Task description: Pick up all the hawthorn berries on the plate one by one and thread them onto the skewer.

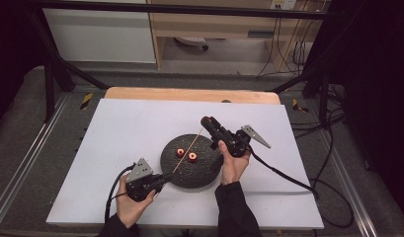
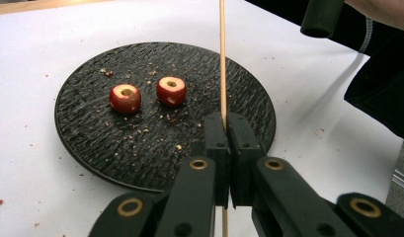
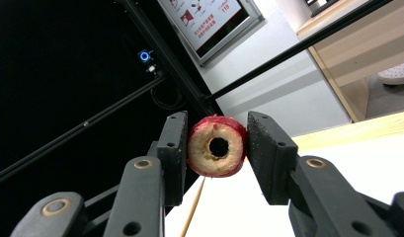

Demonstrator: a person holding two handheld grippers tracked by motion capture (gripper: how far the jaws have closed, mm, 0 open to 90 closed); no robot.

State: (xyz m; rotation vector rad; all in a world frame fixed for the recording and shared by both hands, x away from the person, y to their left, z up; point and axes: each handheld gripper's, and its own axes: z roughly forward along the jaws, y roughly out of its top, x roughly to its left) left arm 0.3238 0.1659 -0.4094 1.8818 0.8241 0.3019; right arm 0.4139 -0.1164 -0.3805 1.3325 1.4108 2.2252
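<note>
Above the plate's (image 1: 189, 173) far right edge, the right gripper (image 3: 217, 148) pinches a cored fruit piece (image 3: 218, 146); the left gripper (image 2: 225, 129) clamps the skewer (image 2: 222, 59). Threading is underway; next, line hole with tip.

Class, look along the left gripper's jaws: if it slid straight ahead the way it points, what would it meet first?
Probably the round black textured plate. The left gripper, shut on the thin wooden skewer, points across its near rim. The two cored red fruit pieces lie left of that line. Height above the plate is unclear.
</note>
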